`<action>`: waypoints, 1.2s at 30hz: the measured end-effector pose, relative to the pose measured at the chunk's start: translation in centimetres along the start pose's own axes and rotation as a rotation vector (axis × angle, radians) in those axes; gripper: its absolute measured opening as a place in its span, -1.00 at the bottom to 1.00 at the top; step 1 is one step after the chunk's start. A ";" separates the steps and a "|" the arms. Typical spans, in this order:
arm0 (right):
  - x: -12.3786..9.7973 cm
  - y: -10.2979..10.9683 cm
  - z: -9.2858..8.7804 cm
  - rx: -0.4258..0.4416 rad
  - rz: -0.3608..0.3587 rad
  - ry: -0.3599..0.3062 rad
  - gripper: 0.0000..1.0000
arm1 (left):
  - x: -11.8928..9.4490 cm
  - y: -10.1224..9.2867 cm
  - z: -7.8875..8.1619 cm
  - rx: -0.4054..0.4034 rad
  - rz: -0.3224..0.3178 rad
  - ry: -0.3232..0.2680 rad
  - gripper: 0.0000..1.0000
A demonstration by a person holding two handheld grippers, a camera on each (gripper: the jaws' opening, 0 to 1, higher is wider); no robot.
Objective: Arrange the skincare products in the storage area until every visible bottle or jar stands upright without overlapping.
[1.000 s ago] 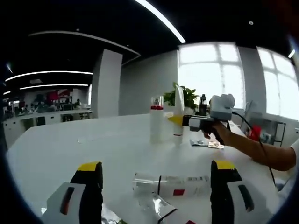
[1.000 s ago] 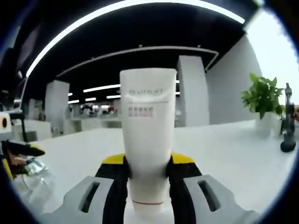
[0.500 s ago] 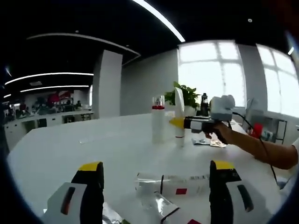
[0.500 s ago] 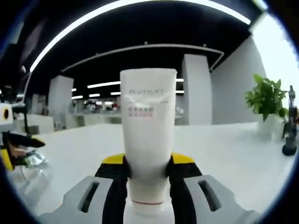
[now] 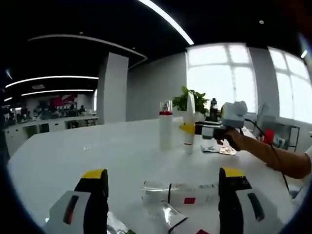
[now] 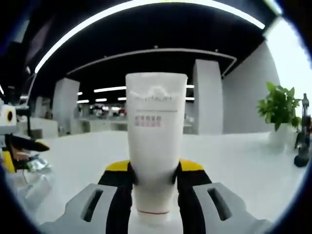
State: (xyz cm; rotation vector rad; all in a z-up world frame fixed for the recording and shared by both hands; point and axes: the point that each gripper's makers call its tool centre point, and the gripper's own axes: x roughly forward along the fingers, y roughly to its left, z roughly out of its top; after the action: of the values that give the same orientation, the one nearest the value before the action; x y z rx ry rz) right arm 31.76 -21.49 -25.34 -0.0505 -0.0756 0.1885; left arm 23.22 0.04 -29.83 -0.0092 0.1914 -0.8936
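Right gripper point(image 6: 155, 178) edged slightly right, clenching upright white tube point(image 6: 155, 141), left gripper point(image 5: 161, 195) released above lying bottle point(image 5: 183, 192).

The right claw point(image 6: 154, 178) stands with its yellow-tipped jaws pressed against both sides of the upright white tube point(image 6: 155, 141), gripping it near its lower end. In the left gripper view the same claw reaches in from the right, carried by a hand point(image 5: 230, 139) on a bare forearm held level above the tabletop point(image 5: 122, 156). The left claw point(image 5: 161, 187) hangs low over the tabletop, jaws spread wide apart and gripping nothing, on the near side of the tube.
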 end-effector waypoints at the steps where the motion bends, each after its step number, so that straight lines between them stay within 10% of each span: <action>1: -0.1 -0.1 0.4 0.005 -0.006 -0.024 -0.28 | 0.0 0.1 0.0 0.002 0.002 0.002 0.94; 22: 0.5 0.8 -1.0 0.070 0.000 0.017 1.00 | 0.2 1.0 0.3 -0.004 0.009 0.003 0.96; 36: 0.2 0.0 -0.9 -0.013 -0.035 0.099 1.00 | -0.1 1.3 0.3 -0.009 0.015 0.004 0.99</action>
State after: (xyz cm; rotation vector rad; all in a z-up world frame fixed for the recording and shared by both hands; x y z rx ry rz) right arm 32.03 -21.46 -26.25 -0.0716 0.0212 0.1502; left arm 24.23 0.88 -29.66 -0.0142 0.1988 -0.8780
